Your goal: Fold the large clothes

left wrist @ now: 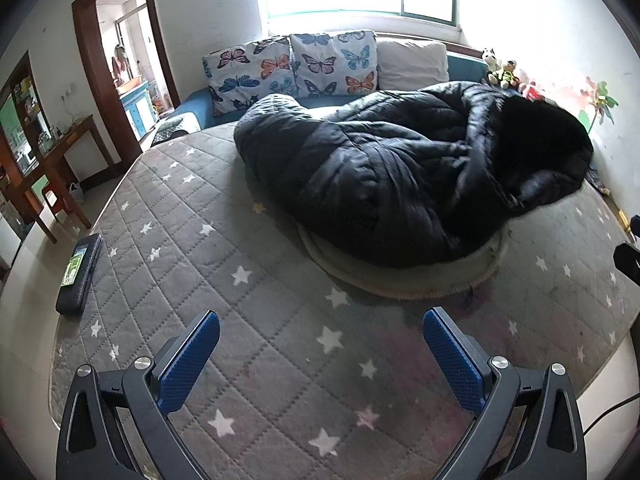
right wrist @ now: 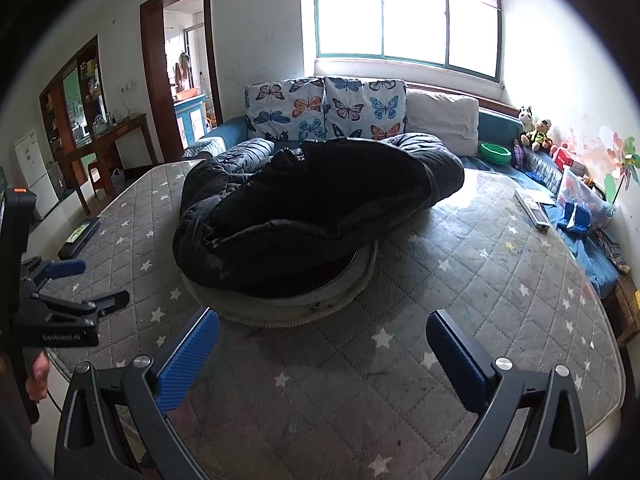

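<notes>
A large black puffy coat (left wrist: 400, 168) lies crumpled in a heap on a grey star-patterned mattress (left wrist: 248, 320), partly over a pale round cushion (left wrist: 420, 276). It also shows in the right wrist view (right wrist: 312, 208), on the same cushion (right wrist: 304, 304). My left gripper (left wrist: 322, 332) is open and empty, above the mattress, short of the coat. My right gripper (right wrist: 322, 328) is open and empty, near the cushion's front rim. The left gripper (right wrist: 100, 284) also shows at the left of the right wrist view.
A dark flat case (left wrist: 78, 268) lies at the mattress's left edge. Butterfly pillows (left wrist: 292, 66) and a white pillow (left wrist: 412, 62) lean on a blue sofa behind. Toys and boxes (right wrist: 572, 188) line the right wall. A wooden table (left wrist: 60, 160) stands at left.
</notes>
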